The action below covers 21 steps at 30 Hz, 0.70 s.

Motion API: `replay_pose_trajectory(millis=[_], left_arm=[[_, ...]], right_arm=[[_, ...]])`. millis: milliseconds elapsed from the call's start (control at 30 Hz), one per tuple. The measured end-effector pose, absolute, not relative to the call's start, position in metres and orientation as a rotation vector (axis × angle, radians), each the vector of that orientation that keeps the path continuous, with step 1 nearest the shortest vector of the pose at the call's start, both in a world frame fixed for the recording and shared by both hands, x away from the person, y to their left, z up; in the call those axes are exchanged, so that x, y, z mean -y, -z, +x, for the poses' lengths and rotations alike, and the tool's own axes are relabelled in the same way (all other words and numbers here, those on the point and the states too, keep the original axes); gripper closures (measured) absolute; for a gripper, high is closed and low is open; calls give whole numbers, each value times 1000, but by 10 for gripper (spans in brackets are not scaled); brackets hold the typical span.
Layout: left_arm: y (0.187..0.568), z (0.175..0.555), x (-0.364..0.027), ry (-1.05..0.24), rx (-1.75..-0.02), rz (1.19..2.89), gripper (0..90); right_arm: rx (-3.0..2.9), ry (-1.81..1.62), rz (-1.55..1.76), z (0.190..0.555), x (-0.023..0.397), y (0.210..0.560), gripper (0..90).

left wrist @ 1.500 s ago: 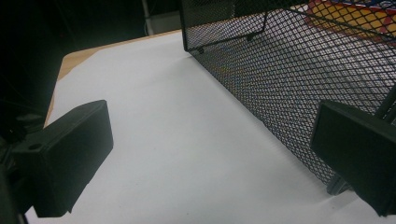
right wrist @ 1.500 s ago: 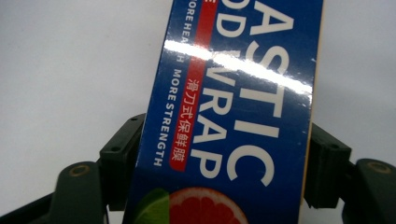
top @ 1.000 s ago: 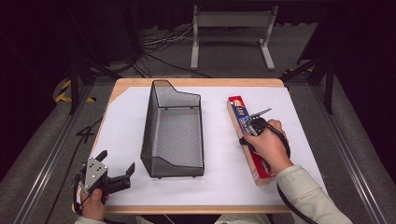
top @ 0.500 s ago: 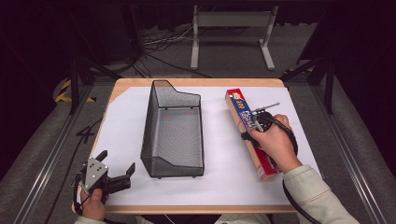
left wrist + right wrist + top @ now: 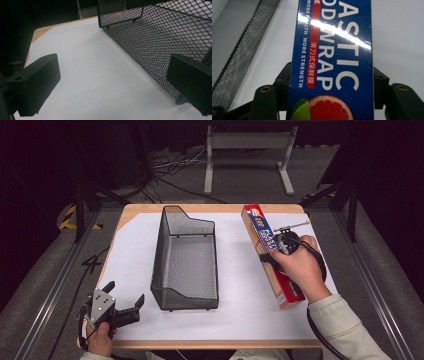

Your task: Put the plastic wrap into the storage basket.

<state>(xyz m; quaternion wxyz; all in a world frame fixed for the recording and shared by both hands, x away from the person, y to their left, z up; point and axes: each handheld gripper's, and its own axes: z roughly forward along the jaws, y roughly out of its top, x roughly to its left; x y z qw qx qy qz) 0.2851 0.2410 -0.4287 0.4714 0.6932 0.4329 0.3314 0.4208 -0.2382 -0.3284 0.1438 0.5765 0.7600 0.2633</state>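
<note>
Glossy cardboard plastic-wrap box (image 5: 332,62) sits clamped in your right hand-held gripper (image 5: 332,90); left hand-held gripper (image 5: 112,82) gapes beside wire-mesh basket (image 5: 160,42)

Black wire-mesh basket (image 5: 186,270) lying lengthwise on a white sheet (image 5: 135,255) over a wooden table (image 5: 210,344); just right of the left fingers (image 5: 136,304), well left of the right fingers (image 5: 282,82). Far beyond both, on the floor: metal stand (image 5: 247,142), cables (image 5: 170,167).

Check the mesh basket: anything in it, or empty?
Empty. In the high view the black mesh basket shows only its bare mesh floor; the plastic wrap box is outside it, to its right, in the right gripper.
</note>
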Motion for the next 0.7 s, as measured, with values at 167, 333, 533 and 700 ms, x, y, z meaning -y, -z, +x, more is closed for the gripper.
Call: replay_pose_trajectory(millis=[167,333,533,700], left_arm=[[429,285,-241,-811,-1061,1700,1],[429,285,-240,-813,-1061,1701,0],[429,285,-240,-813,-1060,1702,1],[429,285,-242,-814,-1061,1697,0]], right_arm=[[-2167,-809,1640,417,240,318,392],[-2185,-880,1543,413,237,313,391],[-2200,-944,1470,407,226,306,392],[-2220,-964,1456,404,216,301,391]])
